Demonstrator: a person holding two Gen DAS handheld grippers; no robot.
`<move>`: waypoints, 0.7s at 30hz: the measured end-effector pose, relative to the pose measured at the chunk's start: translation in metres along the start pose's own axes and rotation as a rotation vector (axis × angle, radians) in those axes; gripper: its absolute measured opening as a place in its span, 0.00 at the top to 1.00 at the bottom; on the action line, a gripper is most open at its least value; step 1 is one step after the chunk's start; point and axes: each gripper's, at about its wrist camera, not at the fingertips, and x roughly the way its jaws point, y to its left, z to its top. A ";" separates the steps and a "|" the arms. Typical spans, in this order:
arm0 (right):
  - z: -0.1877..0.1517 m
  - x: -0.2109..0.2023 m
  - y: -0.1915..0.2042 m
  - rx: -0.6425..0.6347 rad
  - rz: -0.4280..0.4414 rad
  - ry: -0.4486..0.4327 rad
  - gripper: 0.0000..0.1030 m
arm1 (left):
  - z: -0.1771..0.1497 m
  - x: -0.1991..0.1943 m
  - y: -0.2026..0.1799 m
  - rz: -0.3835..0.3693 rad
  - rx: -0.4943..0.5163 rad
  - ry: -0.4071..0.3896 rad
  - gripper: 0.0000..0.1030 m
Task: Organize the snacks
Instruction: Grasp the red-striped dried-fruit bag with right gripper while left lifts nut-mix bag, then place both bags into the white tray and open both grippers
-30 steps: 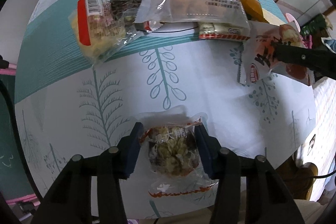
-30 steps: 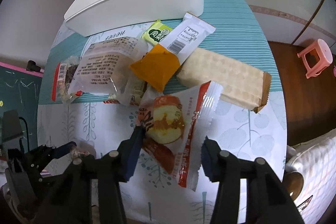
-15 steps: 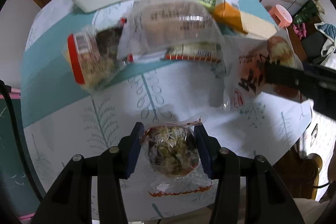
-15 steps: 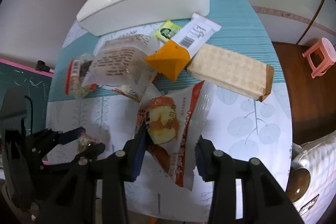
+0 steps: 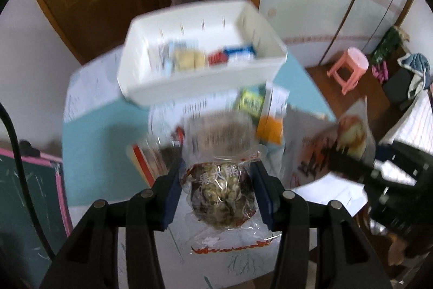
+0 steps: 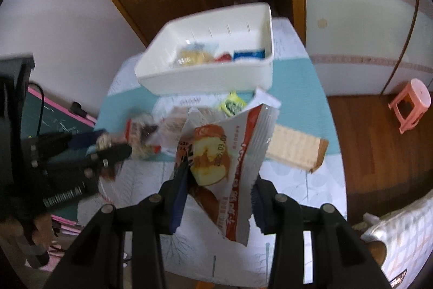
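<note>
White bin (image 5: 189,88) sat ahead; my left fingers (image 5: 217,188) pinched a nut packet (image 5: 222,194), right fingers (image 6: 216,180) an apple-print bag (image 6: 235,153).

A white bin (image 6: 205,77) sits beyond the claw on a teal-striped, leaf-printed cloth (image 6: 297,186), beside a pink stool (image 6: 411,104).

Bin (image 5: 189,88) open-topped, half free (left side); snack pile (image 5: 216,132) crowds cloth before it.

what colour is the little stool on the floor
Pink. The stool shows best in the right wrist view, standing on the wooden floor beside the table.
</note>
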 end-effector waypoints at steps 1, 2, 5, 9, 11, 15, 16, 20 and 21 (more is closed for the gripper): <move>0.003 -0.004 0.000 -0.002 0.004 -0.013 0.60 | 0.005 -0.010 0.000 0.001 0.000 -0.019 0.54; 0.006 -0.009 0.000 -0.005 0.008 -0.027 0.60 | 0.012 -0.018 0.001 0.003 0.001 -0.039 0.54; 0.018 -0.022 0.000 -0.015 0.011 -0.072 0.60 | 0.032 -0.043 -0.001 0.010 0.006 -0.101 0.54; 0.039 -0.041 -0.001 -0.021 0.007 -0.142 0.60 | 0.055 -0.073 -0.007 0.027 0.030 -0.177 0.53; 0.048 -0.048 0.000 -0.028 0.004 -0.166 0.60 | 0.069 -0.083 -0.007 0.043 0.038 -0.206 0.53; 0.070 -0.065 -0.001 -0.052 -0.012 -0.224 0.60 | 0.098 -0.098 -0.003 0.059 0.028 -0.245 0.53; 0.077 -0.069 -0.002 -0.057 -0.016 -0.240 0.60 | 0.104 -0.100 -0.001 0.063 0.025 -0.252 0.53; 0.102 -0.082 -0.007 -0.055 -0.021 -0.287 0.60 | 0.133 -0.109 0.009 0.093 0.004 -0.267 0.53; 0.111 -0.084 -0.008 -0.054 -0.027 -0.300 0.60 | 0.141 -0.110 0.014 0.095 -0.005 -0.271 0.53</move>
